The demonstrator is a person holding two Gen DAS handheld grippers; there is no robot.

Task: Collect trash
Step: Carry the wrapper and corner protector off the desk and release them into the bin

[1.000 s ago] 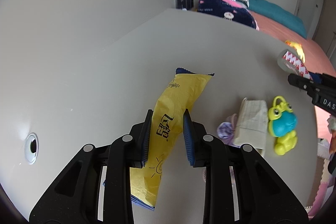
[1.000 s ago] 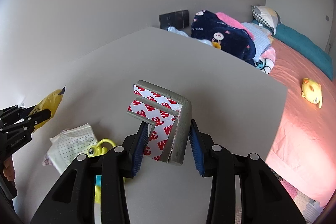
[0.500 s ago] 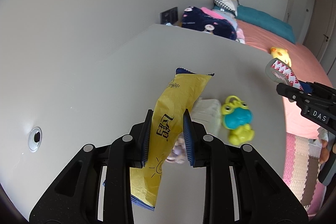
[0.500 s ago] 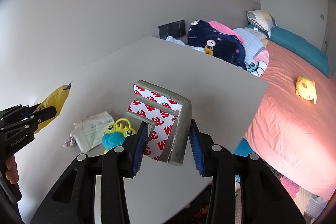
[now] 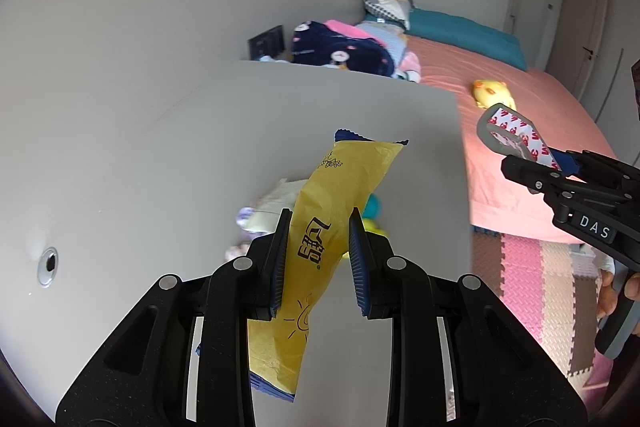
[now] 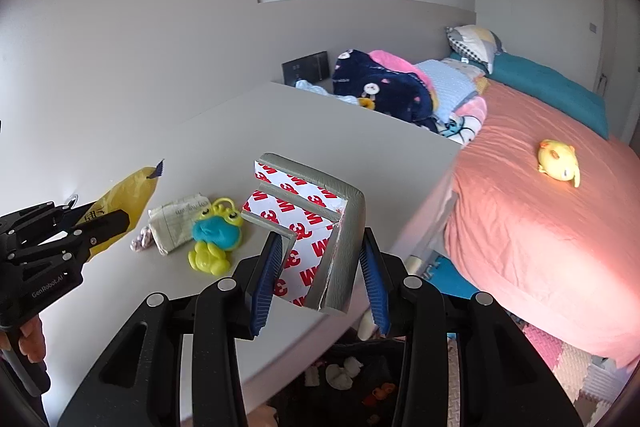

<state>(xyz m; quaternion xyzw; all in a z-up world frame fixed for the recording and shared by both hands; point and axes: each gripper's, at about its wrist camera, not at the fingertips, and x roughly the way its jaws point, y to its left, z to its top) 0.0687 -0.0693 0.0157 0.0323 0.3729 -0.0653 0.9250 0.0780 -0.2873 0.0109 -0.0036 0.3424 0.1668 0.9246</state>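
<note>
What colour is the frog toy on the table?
The frog toy is blue-bodied with yellow-green head, handle and legs; the right wrist view shows it best.

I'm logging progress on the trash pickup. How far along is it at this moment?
Partly done. A dark bin below the table edge already holds some scraps. In hand: the left gripper is shut on a yellow wrapper, and the right gripper on a grey corner guard with red-printed backing. Left on the table: a crumpled paper packet beside a frog toy.

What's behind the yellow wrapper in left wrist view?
Behind the yellow wrapper: folded paper packet, a sliver of the frog toy, purple scrap. Most of the toy is covered.
</note>
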